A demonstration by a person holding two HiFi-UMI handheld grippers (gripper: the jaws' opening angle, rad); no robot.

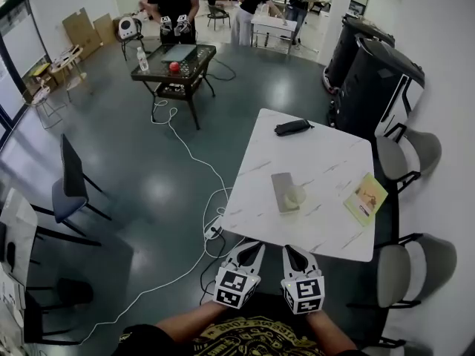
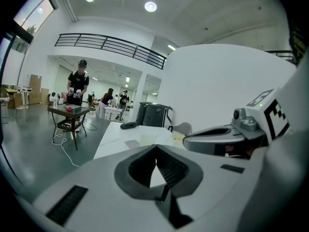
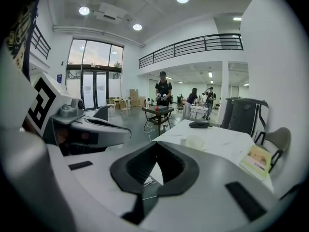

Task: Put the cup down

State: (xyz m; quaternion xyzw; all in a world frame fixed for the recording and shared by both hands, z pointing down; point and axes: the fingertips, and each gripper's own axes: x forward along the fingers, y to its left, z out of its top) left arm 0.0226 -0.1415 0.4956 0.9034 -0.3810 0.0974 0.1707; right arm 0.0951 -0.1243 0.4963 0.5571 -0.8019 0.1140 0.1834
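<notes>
Left tool (image 1: 256,247), right tool (image 1: 290,249) closed before table (image 1: 334,239) edge.

One cup (image 1: 295,195), one booklet (image 1: 366,198), one pouch (image 1: 292,127), two grippers (image 1: 257,246) (image 1: 290,249)

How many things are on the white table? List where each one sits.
4: a black pouch at the far end, a grey mat near the middle, a cup on that mat, a booklet by the right edge. Nothing seems hidden.
</notes>
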